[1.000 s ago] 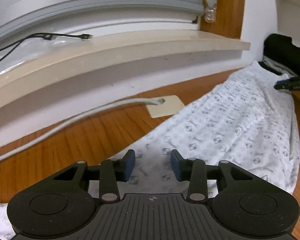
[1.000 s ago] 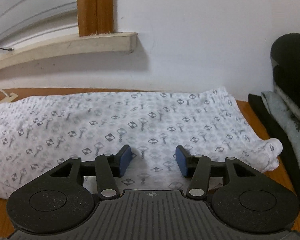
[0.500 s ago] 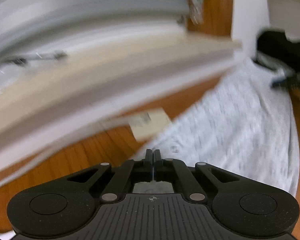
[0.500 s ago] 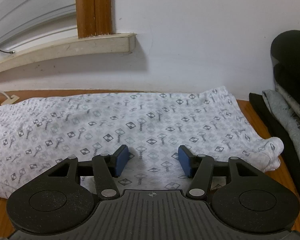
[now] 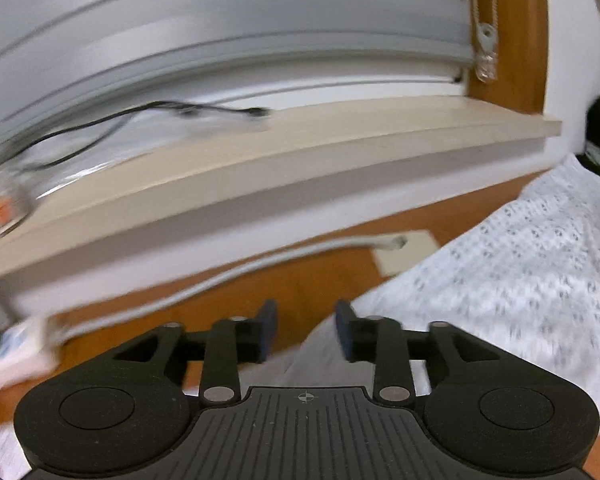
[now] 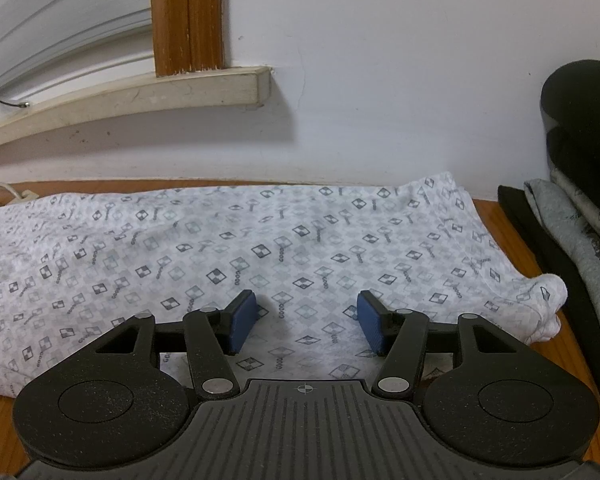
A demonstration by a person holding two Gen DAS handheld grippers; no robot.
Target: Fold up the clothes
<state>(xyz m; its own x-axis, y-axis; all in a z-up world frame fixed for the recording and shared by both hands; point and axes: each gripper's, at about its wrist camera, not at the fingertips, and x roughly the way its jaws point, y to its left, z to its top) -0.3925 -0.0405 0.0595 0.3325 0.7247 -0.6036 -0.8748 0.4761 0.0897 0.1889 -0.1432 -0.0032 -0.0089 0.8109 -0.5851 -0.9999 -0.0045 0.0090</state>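
A white patterned garment (image 6: pixel 284 240) is spread flat on the wooden table (image 6: pixel 496 210), its long axis running along the back edge under the wall, left to right. The right gripper (image 6: pixel 306 320) is held over its near edge toward the right end, fingers spread wide and empty. The left gripper (image 5: pixel 305 328) is seen at the left end of the garment (image 5: pixel 520 272), fingers also parted, with a cloth edge apparently between them, though the picture is blurred. Half a second ago these left fingers were pressed together; now they are opened. The right fingers are spread slightly wider than before.
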